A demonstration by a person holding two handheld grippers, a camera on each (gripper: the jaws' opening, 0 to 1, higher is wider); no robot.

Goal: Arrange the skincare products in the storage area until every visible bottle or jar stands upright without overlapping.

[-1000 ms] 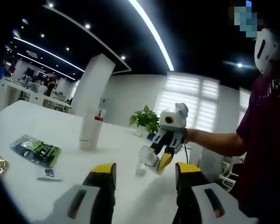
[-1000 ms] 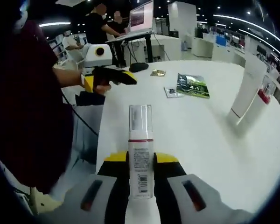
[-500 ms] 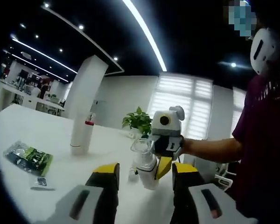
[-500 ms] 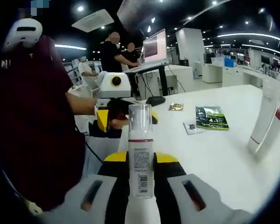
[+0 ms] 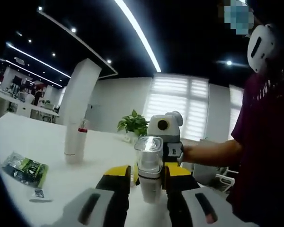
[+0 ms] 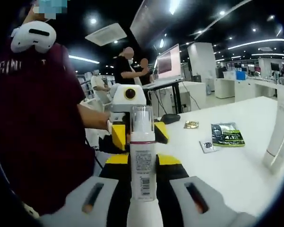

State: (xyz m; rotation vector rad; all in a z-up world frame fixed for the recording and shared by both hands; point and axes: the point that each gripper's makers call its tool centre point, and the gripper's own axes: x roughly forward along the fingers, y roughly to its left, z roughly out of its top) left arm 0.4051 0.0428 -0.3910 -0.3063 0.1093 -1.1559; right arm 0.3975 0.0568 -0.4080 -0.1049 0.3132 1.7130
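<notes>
Right gripper view: right gripper (image 6: pixel 143 163) is clamped on a white pump bottle (image 6: pixel 142 163) with clear cap, pink band and a barcode label, held above the white table (image 6: pixel 236 165) edge. Left gripper view: same bottle (image 5: pixel 149 170) sits between the left gripper (image 5: pixel 148 182) yellow-tipped jaws, cap toward the camera (contact unclear, so can't tell if closed on it). Two tall white tubes (image 5: pixel 74 144) stand upright farther back, green packet (image 5: pixel 23 166) lies flat nearby.

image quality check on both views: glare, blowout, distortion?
Left gripper view: window blinds blown out, ceiling light strip bowed by fisheye. Right gripper view: bottle label legible, sharp; background desks soft; tube at the right edge warped.
</notes>
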